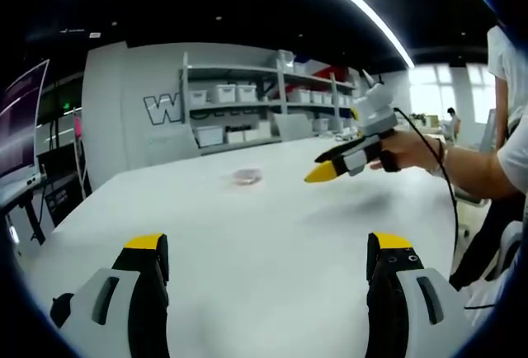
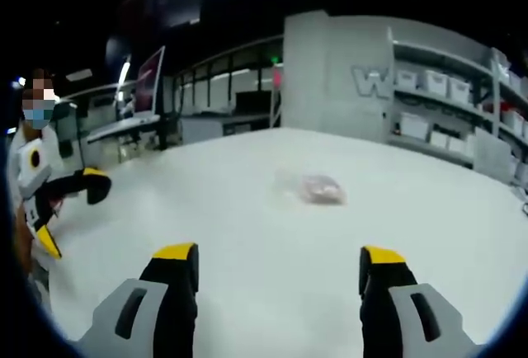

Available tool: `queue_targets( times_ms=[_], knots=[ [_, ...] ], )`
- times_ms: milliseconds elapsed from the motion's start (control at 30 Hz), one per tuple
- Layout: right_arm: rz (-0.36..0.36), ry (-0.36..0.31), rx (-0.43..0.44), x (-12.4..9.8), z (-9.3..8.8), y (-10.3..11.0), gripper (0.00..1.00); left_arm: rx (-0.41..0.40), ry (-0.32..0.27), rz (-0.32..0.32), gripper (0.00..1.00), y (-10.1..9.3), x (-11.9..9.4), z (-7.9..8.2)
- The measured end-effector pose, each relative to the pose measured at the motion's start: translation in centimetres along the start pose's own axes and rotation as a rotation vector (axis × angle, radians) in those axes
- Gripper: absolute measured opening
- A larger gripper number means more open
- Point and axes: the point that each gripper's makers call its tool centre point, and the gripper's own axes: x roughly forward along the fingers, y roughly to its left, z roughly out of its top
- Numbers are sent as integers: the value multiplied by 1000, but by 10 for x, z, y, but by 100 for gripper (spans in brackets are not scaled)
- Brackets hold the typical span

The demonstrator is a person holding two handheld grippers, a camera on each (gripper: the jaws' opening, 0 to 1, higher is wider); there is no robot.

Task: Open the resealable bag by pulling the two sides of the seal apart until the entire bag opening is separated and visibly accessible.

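**Untouched bag, both tools waiting**

Well, the bag (image 2: 318, 188) lies flat out in the middle of the white bench (image 2: 247, 234), clear film with something pinkish inside, well apart from both tools. In the left gripper view it shows as a small pale patch (image 1: 246, 176) far across the bench. It looks light, thin and limp, likely slippery, so it should slide or crumple rather than resist. From here the seal cannot be made out, nor which edge carries it. My read: each tool wants one lip of the film just beside the seal, pinching one layer only, then pulling apart.

Left tool (image 1: 268, 251) has its jaws spread wide, nothing between them. Right tool (image 2: 279, 261) likewise, gaping and empty; in the left gripper view it hangs above the bench (image 1: 323, 172) in a hand (image 1: 408, 153), yellow tips pointing toward the bag. Shelves (image 1: 272, 98) with white bins stand behind.
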Motion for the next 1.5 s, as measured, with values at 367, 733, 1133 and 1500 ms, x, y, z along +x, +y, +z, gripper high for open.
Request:
queue_targets(
  times_ms=[367, 733, 1133, 1500],
  knots=[
    [-9, 5, 2, 7, -3, -6, 78, 2, -2, 5, 100, 0, -1, -2],
    [-18, 11, -7, 12, 3, -13, 78, 2, 0, 7, 100, -2, -1, -2],
    [-28, 25, -2, 21, 0, -20, 78, 3, 0, 13, 100, -2, -4, 0],
    [-37, 24, -14, 30, 6, -25, 78, 3, 1, 20, 100, 0, -5, 1]
  ],
)
